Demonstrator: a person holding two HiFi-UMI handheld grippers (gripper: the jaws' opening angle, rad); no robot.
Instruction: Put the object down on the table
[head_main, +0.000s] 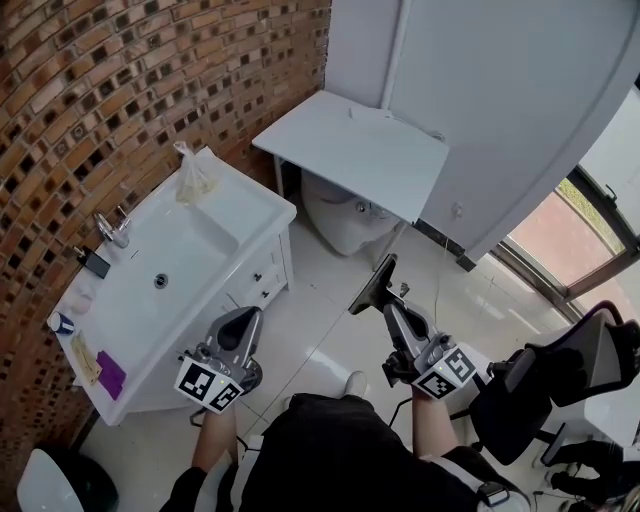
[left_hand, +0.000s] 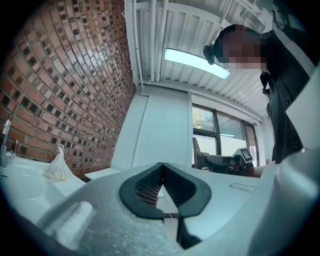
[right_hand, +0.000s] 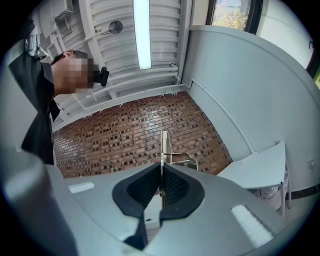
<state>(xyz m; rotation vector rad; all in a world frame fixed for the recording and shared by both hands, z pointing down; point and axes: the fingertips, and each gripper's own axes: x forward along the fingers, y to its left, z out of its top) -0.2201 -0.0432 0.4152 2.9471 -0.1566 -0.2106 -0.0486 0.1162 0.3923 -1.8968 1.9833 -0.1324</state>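
My right gripper (head_main: 392, 308) is held over the floor, shut on a thin dark flat metal piece (head_main: 374, 284) that sticks up and forward from the jaws. In the right gripper view the piece (right_hand: 164, 146) stands edge-on between the closed pads, with a small bracket-like arm to its right. The white wall-mounted table (head_main: 350, 150) is ahead of it and some way off, with its top bare; the right gripper view has the table (right_hand: 260, 167) at the right. My left gripper (head_main: 246, 318) is shut with nothing in it, next to the washbasin; its jaws (left_hand: 161, 167) meet at the tip.
A white washbasin (head_main: 160, 270) with a tap (head_main: 110, 228) stands at the left along the brick wall, with a knotted plastic bag (head_main: 193, 175) on its far corner. A toilet (head_main: 345, 215) sits under the table. A dark office chair (head_main: 560, 380) is at the right.
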